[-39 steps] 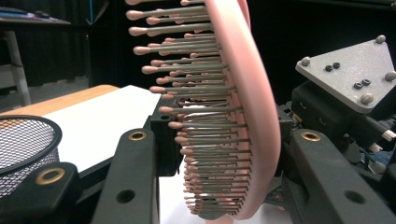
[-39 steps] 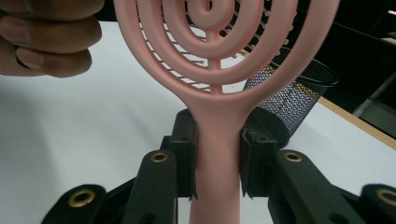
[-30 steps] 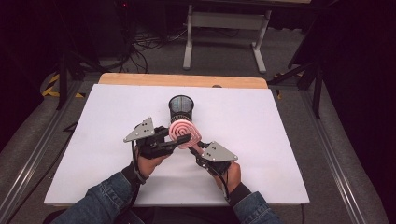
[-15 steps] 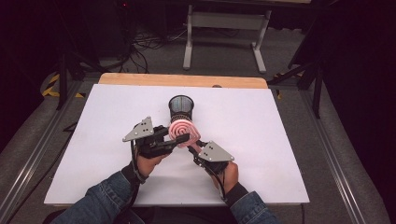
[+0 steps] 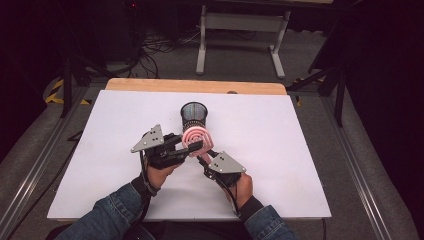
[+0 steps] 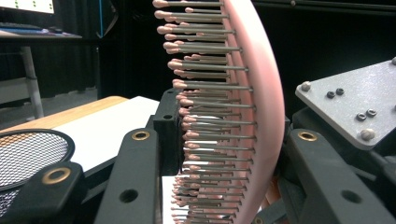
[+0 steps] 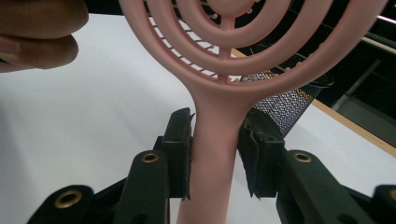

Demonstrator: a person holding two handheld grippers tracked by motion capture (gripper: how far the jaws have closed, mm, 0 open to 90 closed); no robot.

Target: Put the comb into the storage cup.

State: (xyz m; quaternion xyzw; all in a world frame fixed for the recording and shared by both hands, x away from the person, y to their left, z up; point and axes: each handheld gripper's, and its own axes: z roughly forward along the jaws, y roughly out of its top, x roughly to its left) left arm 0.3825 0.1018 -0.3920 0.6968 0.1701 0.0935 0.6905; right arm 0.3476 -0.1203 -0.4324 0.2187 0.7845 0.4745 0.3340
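Note:
A pink hairbrush (image 5: 196, 137) with a ringed round head is held upright over the white table, just in front of a black mesh cup (image 5: 193, 116). My left gripper (image 5: 191, 148) is shut on the brush head (image 6: 261, 93), one pad on the bristle tips and the other on the back. My right gripper (image 5: 204, 156) comes in from the right at the handle (image 7: 217, 140). Its jaws have just been opening, and the handle stands between the pads, which look eased off it.
The mesh cup (image 7: 289, 102) stands close behind the brush, with its rim (image 6: 28, 140) to the left of my left jaws. White sheet (image 5: 290, 150) covers the table, and a wooden edge (image 5: 200, 86) runs along the back. Fingers (image 7: 37, 32) of the left hand are near the brush.
The right gripper has shifted very slightly. The left hand, the brush and the cup stay where they were.

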